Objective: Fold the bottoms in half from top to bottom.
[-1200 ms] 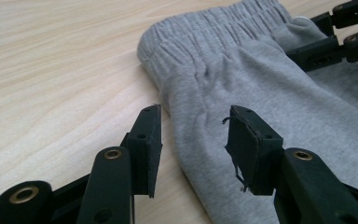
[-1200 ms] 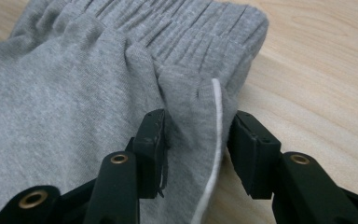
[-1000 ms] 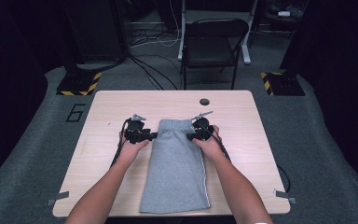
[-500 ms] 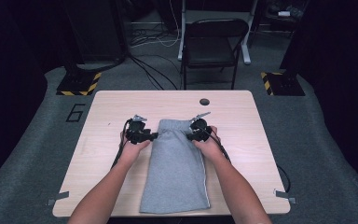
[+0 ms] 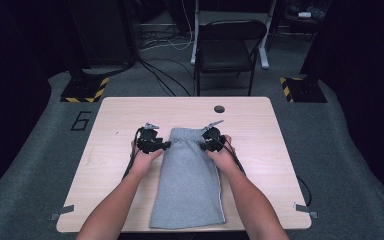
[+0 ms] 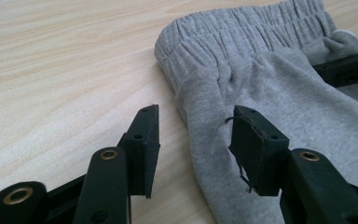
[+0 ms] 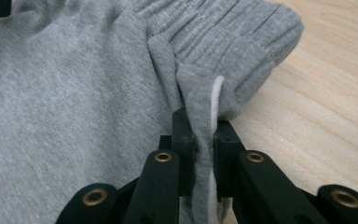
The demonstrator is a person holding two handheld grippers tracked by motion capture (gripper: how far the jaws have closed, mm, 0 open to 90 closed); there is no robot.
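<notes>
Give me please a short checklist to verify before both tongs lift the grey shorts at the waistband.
1. Right tongs shut on grey shorts, after just closing: ok.
2. Left tongs gripping the fabric: not ok, jaws stand apart with the edge between them.
3. White drawstring free of the right grip: not ok, it is pinched with the fabric.
4. Shorts lying flat on the table: ok.
5. Cables clear of the cloth: cannot tell.
</notes>
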